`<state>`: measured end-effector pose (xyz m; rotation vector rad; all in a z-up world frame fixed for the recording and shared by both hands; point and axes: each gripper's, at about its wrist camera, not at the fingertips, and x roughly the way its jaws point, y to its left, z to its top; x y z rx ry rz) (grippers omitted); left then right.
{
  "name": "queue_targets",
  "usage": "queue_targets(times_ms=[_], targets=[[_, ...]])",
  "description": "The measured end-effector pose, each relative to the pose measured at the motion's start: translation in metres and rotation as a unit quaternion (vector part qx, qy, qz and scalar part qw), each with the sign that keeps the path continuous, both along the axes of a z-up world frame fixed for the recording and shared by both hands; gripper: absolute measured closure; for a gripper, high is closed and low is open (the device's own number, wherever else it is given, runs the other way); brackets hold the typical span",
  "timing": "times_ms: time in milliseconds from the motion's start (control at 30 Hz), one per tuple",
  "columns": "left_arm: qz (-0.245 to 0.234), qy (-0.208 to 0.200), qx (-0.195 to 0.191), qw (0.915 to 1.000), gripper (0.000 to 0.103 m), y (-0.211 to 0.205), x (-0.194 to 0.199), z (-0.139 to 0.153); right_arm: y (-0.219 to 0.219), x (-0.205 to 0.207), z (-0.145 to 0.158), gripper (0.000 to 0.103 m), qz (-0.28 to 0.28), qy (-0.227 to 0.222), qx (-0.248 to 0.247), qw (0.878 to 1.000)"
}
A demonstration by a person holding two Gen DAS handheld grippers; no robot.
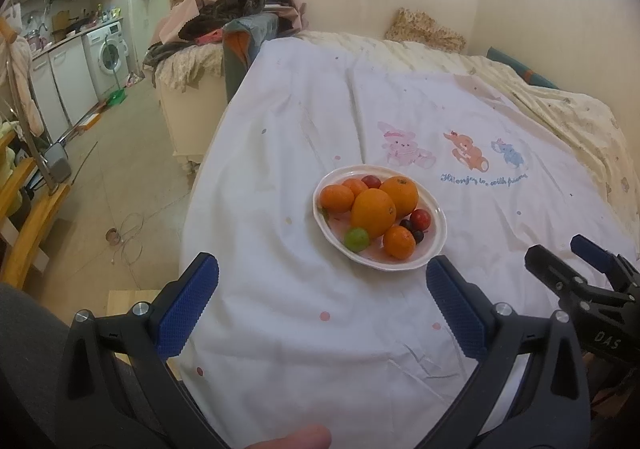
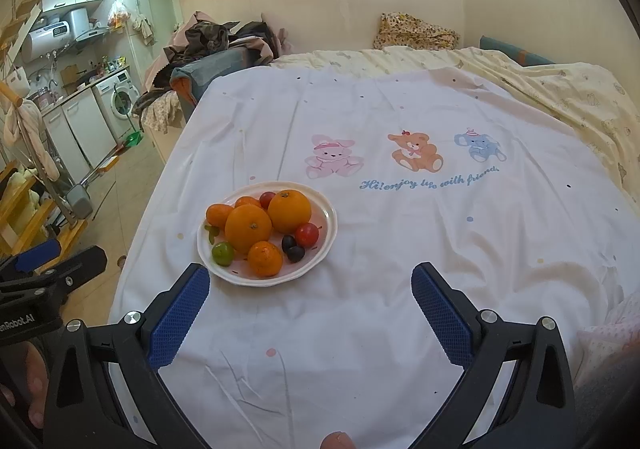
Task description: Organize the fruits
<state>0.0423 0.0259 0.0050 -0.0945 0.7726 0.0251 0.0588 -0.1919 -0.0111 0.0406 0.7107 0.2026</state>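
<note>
A white scalloped plate (image 2: 324,245) of fruit sits on a white sheet (image 2: 400,309) spread over a bed. Two large oranges (image 2: 248,227) lie side by side at the plate's middle, touching. Smaller mandarins (image 2: 265,258) ring them: one at 6 o'clock on the plate, two more around 10 and 11 o'clock. A green fruit (image 2: 222,252) rests at 7 o'clock, just beside the nearer orange. A red fruit (image 2: 307,234) sits at 3 o'clock, with two dark grapes (image 2: 293,248) touching each other just below it; another red one (image 2: 267,199) peeks out at 12 o'clock.

Cartoon animals (image 2: 416,151) are printed on the sheet at 1 o'clock from the plate.

The left claw (image 1: 322,273) is spread wide, holding nothing, with the plate just ahead between its blue pads (image 1: 186,305). The right claw (image 2: 310,281) is likewise spread and empty, the plate at its 11 o'clock.
</note>
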Motion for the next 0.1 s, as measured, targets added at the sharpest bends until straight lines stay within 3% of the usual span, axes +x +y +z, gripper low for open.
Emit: queue_targets(times_ms=[100], targets=[[0.002,-0.001,-0.004,1.0,0.001,0.0009,-0.0004,0.0002,0.0003,-0.0005,0.0,0.0,0.0,0.001,0.0,1.0]])
